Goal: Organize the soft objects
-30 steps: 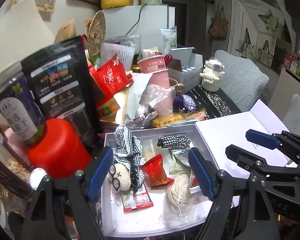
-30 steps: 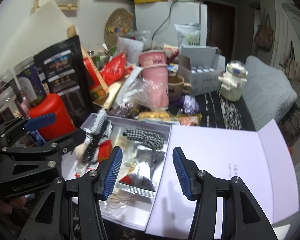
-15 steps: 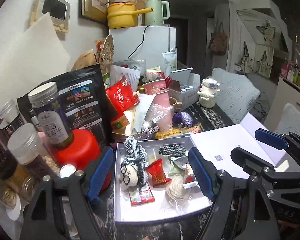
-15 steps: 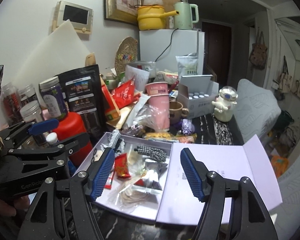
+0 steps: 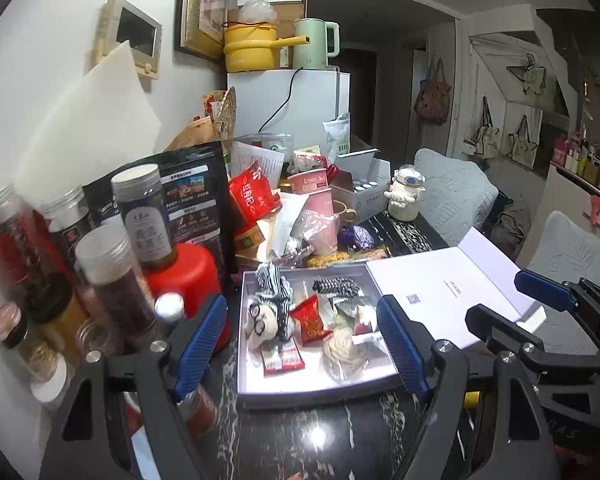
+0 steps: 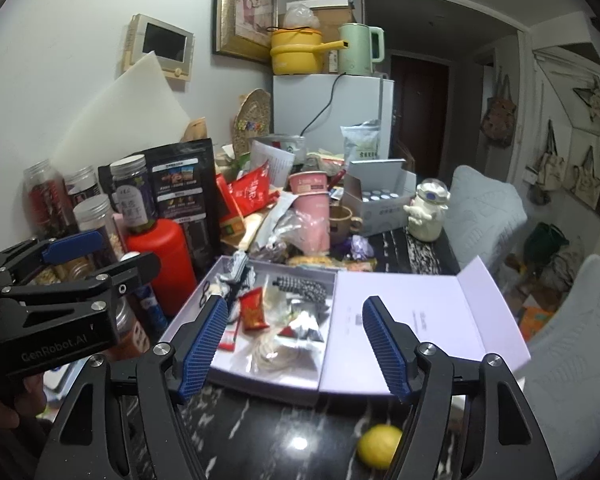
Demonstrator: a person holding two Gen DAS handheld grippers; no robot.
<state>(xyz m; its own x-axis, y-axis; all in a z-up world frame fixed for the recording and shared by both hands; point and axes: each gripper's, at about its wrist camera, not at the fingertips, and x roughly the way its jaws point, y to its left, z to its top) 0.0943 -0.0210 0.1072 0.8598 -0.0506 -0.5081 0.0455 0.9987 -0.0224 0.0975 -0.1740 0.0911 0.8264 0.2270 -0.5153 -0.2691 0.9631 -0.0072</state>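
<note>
A shallow white box (image 5: 300,390) is seen lying open on the dark marbled tabletop (image 5: 312,440), its lid (image 5: 440,292) folded flat to the right. Inside, a small soft doll (image 5: 266,320) with round glasses and a black-and-white checked cloth is laid against the left wall. Just beside it, toward the middle, a red snack packet (image 5: 312,318) is propped, and a flat red-and-white sachet (image 5: 282,358) is placed in front of the doll. A black-and-white checked fabric piece (image 5: 336,286) is set at the far side of the box. Crumpled silver foil wrappers (image 5: 350,308) and a pale coiled bundle (image 5: 344,350), possibly noodles or cord in clear film, are gathered on the right side.

The left gripper (image 5: 302,346) is held above the near edge of the box with its fingers wide apart and nothing between them. The right gripper (image 6: 294,344) is likewise held over the box's near edge, fingers apart and empty, with no contact made with any item.

A yellow lemon (image 6: 380,446) is seen on the tabletop near the right gripper. A red canister (image 5: 184,276), several clear jars (image 5: 112,276) and a black pouch (image 5: 192,200) are crowded to the left of the box, and a pink cup (image 5: 320,220) stands behind it.
</note>
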